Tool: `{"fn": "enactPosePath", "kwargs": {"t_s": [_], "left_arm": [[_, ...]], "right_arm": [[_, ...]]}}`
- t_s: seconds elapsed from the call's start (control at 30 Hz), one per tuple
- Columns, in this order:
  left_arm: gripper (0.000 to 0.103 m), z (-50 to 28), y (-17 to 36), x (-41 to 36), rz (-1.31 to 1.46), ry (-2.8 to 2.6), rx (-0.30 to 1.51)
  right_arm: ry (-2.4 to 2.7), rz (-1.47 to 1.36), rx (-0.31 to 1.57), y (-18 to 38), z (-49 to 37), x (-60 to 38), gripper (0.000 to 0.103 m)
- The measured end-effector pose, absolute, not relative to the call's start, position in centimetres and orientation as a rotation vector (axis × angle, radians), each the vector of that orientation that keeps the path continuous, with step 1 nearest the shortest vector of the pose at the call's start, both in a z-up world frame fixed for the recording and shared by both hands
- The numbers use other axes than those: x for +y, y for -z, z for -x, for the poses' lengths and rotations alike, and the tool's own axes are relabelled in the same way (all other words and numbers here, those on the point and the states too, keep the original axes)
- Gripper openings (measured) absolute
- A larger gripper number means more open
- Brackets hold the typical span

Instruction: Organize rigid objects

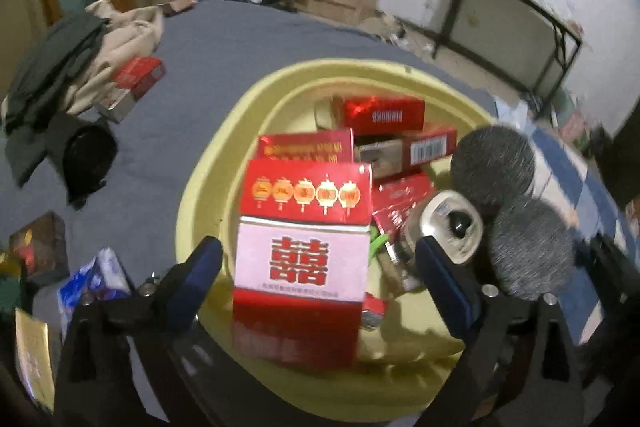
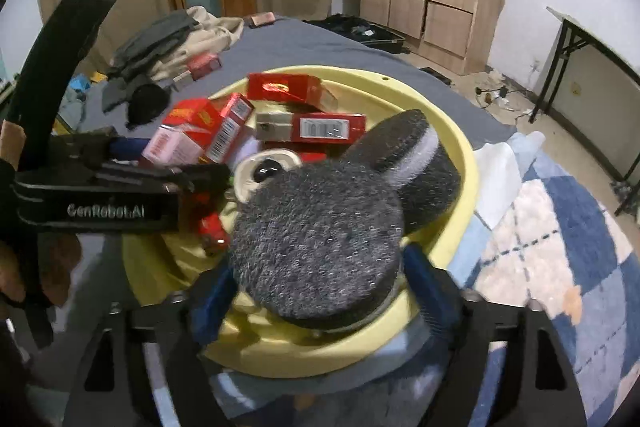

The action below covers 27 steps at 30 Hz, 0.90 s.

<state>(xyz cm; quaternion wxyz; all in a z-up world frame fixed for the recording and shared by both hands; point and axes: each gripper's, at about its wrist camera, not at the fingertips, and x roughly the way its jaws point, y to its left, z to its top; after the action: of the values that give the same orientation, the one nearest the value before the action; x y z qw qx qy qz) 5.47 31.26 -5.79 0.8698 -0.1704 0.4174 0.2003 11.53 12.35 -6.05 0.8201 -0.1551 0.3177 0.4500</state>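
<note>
1. Left wrist view: the yellow basin point(image 1: 208, 163) stands on the grey bed point(image 1: 224, 43) and already holds several red packs point(image 1: 384, 115), so a good part of the sorting seems done

2. In the same view some things are still outside the basin: a red pack point(image 1: 134, 83) beside the pile of clothes point(image 1: 76, 63) at the far left, a dark box point(image 1: 40, 247) and a blue-white packet point(image 1: 96, 279) near the left edge. I judge these are what is left to collect

3. The left gripper point(image 1: 318, 267) points steeply down over the near rim of the basin. Its blue fingers point(image 1: 204, 267) stand wide apart, and a red and white carton point(image 1: 304, 259) is between them; the pads do not press on it, so it looks released or about to drop in

4. Right wrist view: the basin point(image 2: 468, 163) shows the same heap of red packs point(image 2: 284, 89), a round tin point(image 2: 268, 167) and two grey round pads point(image 2: 320, 239) joined by a pale band

5. The right gripper point(image 2: 320, 279) is tilted down at the near rim. Its jaws are apart and the nearer grey pad sits between them, seemingly free of the blue fingers point(image 2: 424, 275)

6. At the left of this view the other gripper point(image 2: 120, 151) comes in sideways over the basin, held by a hand point(image 2: 16, 267), with the pink-faced carton point(image 2: 172, 147) at its tip

7. The red pack by the clothes point(image 2: 204, 65) lies outside here too
</note>
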Motion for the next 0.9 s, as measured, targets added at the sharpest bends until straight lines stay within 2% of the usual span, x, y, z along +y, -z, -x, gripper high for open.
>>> {"fn": "enactPosePath", "kwargs": {"t_s": [0.17, 0.3, 0.43, 0.53, 0.63, 0.73, 0.9], "left_arm": [[0.103, -4.7, 2.0, 29.7, 0.401, -0.505, 0.784], [0.103, -3.0, -0.3, 26.5, 0.416, -0.576, 0.705], [0.103, -0.8, 1.7, 17.7, 0.368, -0.553, 0.686], [0.103, -0.2, 3.0, 14.5, 0.323, -0.577, 0.698], [0.103, 0.7, 4.6, 14.0, 0.41, -0.621, 0.704], [0.103, 0.3, 6.3, 13.4, 0.367, -0.643, 0.734], [0.103, -1.2, 9.3, 14.9, 0.367, -0.677, 0.776]], "right_arm": [[-0.969, 0.275, 0.652, 4.9, -10.9, 9.9, 0.102], [-0.939, 0.194, 0.606, 3.6, -10.2, 5.2, 0.102], [-0.884, 0.222, 0.578, 4.3, -10.6, 0.6, 0.103], [-0.85, 0.29, 0.623, 5.6, -11.6, -1.2, 0.103], [-0.849, 0.372, 0.614, 6.3, -11.9, -1.5, 0.103], [-0.902, 0.383, 0.685, 7.2, -12.9, -0.5, 0.102], [-0.946, 0.412, 0.694, 8.6, -14.8, 1.1, 0.103]]}}
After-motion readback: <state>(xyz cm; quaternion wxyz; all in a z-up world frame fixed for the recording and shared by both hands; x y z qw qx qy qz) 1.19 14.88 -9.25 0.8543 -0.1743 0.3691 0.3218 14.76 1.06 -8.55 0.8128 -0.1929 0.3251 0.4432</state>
